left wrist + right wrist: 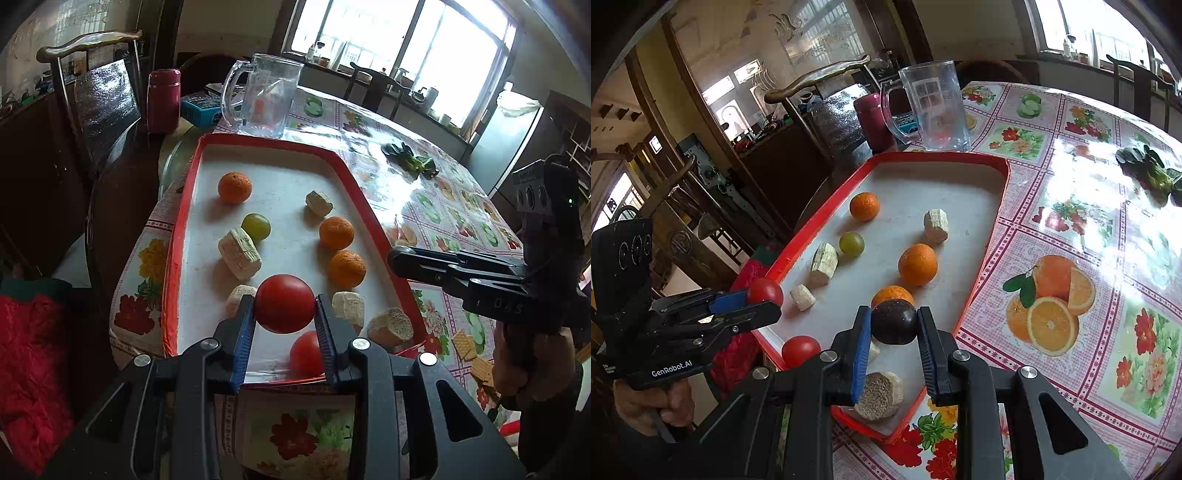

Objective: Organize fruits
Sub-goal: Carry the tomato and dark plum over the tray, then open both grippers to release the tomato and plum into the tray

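I have the surface under both cameras, covered in a glossy cloth printed with oranges, limes and flowers. On it lies the red-rimmed tray, white inside, at the edge nearest the chairs. Behind the tray stands a clear glass jug with a printed panel I cannot read, and beside that a maroon flask.

My left claw is clamped on a red tomato above the near end of the tray; its body reads "GenRobot.AI" in the right wrist view. My right claw is closed on a dark purple fruit, also above the tray's near end; the letters "DAS" show on its side from the left wrist camera.

In the tray lie three oranges, pale cut chunks, a second tomato by the near rim, and one green grape.
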A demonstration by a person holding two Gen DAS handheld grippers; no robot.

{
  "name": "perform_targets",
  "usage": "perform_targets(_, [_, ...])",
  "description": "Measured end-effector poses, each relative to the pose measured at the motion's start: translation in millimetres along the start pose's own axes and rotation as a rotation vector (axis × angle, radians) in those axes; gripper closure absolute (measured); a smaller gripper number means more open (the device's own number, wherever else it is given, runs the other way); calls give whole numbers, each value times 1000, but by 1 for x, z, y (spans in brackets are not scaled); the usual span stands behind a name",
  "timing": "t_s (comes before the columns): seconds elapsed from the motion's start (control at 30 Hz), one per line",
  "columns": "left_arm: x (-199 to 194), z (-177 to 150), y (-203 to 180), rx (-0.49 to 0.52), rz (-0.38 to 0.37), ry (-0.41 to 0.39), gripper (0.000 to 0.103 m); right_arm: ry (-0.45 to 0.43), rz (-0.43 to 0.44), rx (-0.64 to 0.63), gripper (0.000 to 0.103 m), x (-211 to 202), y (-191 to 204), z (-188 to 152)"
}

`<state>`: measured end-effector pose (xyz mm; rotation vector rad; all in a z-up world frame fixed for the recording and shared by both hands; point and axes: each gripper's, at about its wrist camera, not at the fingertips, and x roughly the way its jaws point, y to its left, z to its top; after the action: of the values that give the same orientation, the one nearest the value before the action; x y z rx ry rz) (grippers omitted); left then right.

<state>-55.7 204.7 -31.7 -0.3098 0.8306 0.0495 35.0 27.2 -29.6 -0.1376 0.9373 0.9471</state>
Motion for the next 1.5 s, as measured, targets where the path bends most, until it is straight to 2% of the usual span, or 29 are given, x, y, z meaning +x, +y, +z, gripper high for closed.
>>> perform_targets(0.43, [7,-2,23,-40,23,13,73,27,-6,-10,78,14,4,-2])
perform_targets(0.8, [24,-10,20,-18,23,67,73,43,-8,-2,78,23,2,-7])
perform_targets(1.17, [25,-11,17,1,56,73,73,53,-5,7,71,26,1,-8])
perform_targets(1.27, [23,-11,15,9,59,73,65,52,13,11,65,24,1,-7])
perform_targets(1.33, [20,-12,14,10,67,65,53,47,8,6,60,22,2,-8])
perform_targets(1.5, [15,-15,13,5,57,56,52,32,13,8,57,13,0,-9])
